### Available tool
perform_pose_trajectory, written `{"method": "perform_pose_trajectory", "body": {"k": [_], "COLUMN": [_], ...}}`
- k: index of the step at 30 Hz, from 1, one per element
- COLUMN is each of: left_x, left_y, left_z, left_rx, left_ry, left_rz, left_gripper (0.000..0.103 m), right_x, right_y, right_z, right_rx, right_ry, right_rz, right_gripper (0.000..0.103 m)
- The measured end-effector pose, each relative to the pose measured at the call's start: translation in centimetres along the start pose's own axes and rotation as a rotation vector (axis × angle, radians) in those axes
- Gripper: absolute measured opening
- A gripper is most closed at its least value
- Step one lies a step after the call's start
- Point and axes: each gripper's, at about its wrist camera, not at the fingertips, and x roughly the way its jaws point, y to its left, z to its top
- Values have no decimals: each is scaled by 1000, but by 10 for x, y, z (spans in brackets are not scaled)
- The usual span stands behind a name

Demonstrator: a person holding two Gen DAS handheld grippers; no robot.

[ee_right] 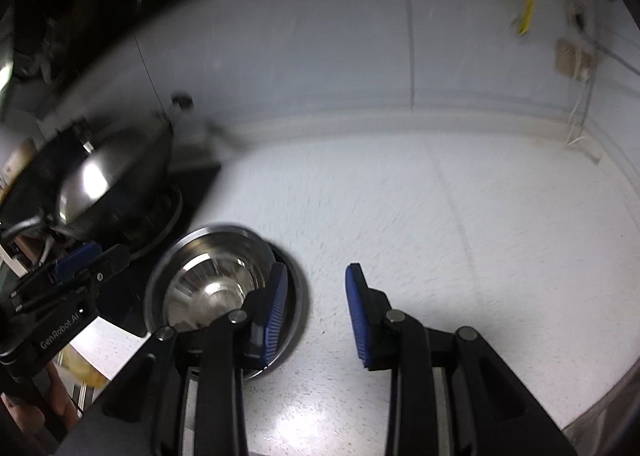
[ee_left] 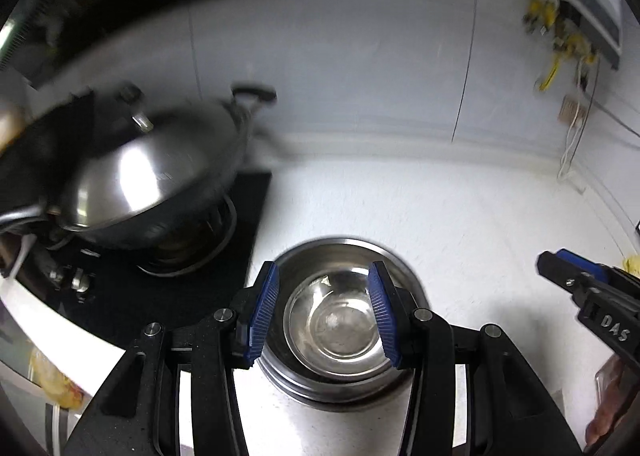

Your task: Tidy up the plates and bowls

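1. Hovering with its blue-padded fingers (ee_left: 266, 312) spread wide and grasping nothing, the left gripper (ee_left: 324, 312) hangs over the nested steel bowls (ee_left: 340, 320), one finger to each side of the smaller inner bowl (ee_left: 336, 330).
2. The right gripper (ee_right: 316, 312) is likewise released and empty; its left finger (ee_right: 276, 312) overlaps the right rim of the bowls in its own view, though contact cannot be told, and its other finger is over bare white surface (ee_right: 460, 236).
3. The bowls sit on the surface just beside the black hob (ee_left: 132, 296), which carries a lidded wok (ee_left: 148, 171).
4. Judgement: stacking looks done or nearly so, with the small bowl already inside the larger bowl (ee_left: 408, 280).
5. Next move likely calls for closing on the stack's rim or backing clear to fetch another dish; no plates are in view.
6. Both bowls open upward, axis vertical; being round, they have no long axis.
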Motion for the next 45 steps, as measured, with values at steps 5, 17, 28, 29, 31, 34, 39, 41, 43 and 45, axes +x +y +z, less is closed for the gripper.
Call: {"method": "perform_pose_trajectory", "body": {"k": [5,17,28,29,31,34,39,41,43,45], "left_x": [-70,-168,-242,-249,-263,-277,-301,-311,-317,-324], "left_y": [-12,2,69,77,94,111,129,135,140,143], "left_z": [-17,-57,-92,-96,-106,-117,-135,-141,-145,-149], "left_rx": [-21,-31,-31,-27,-25,-32,-24,-35,-45,-54], "left_ry": [-124,-195,-235,-237,-247,-243,-240,-248,-253,-269], "left_rz": [26,2,-76,-82,-100,-108,-108,-105,-105,-101], "left_gripper": [40,43,43,43,46,48,48,48,57,68], "right_x": [-77,-197,-295,-303,-322,-342,-362,-367,-372,-377], "right_y": [-10,-24,19,26,44,64,89,94,97,99], "right_z": [-24,-77,-135,-140,-155,-175,-197,-202,-205,-207], "right_rx": [-36,63,140,137,139,153,130,133,126,111], "right_ry": [-157,-257,-371,-379,-395,-394,-379,-372,-368,-367], "right_rz": [-23,-37,-172,-187,-207,-217,-222,-210,-201,-208], "right_gripper": [29,29,29,29,29,29,29,29,29,29]}}
